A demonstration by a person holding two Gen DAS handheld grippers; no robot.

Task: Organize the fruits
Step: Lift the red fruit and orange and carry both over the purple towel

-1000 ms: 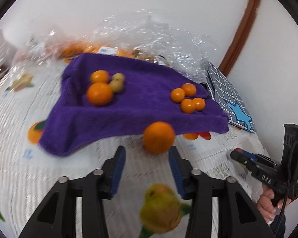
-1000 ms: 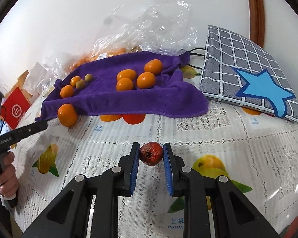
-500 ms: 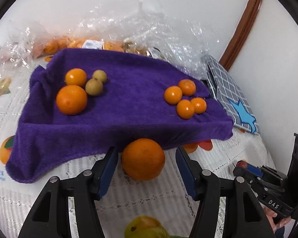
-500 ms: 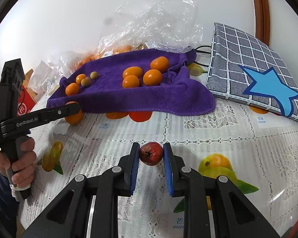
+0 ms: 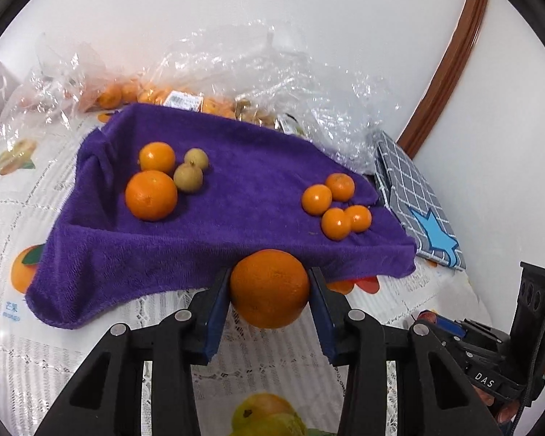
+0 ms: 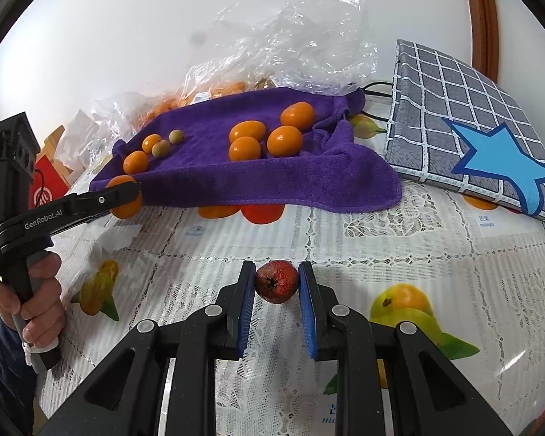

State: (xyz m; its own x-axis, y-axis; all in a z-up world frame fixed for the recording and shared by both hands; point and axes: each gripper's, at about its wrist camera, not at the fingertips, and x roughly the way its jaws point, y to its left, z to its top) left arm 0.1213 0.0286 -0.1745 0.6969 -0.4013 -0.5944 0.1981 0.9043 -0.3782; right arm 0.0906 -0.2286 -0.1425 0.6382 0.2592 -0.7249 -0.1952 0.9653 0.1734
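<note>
The left gripper has its fingers clamped on a large orange at the purple towel's front edge — the right gripper grips a small red fruit above the worktop.

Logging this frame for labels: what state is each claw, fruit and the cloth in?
Left claw: shut on big orange.
Right claw: shut on red fruit.
Purple towel: spread out, rumpled, holding loose fruit.
Small oranges: clustered on towel.
Plastic bags: crumpled behind towel.

Fuzzy purple terry towel, crinkly glossy plastic bags, lace-patterned tablecloth.
</note>
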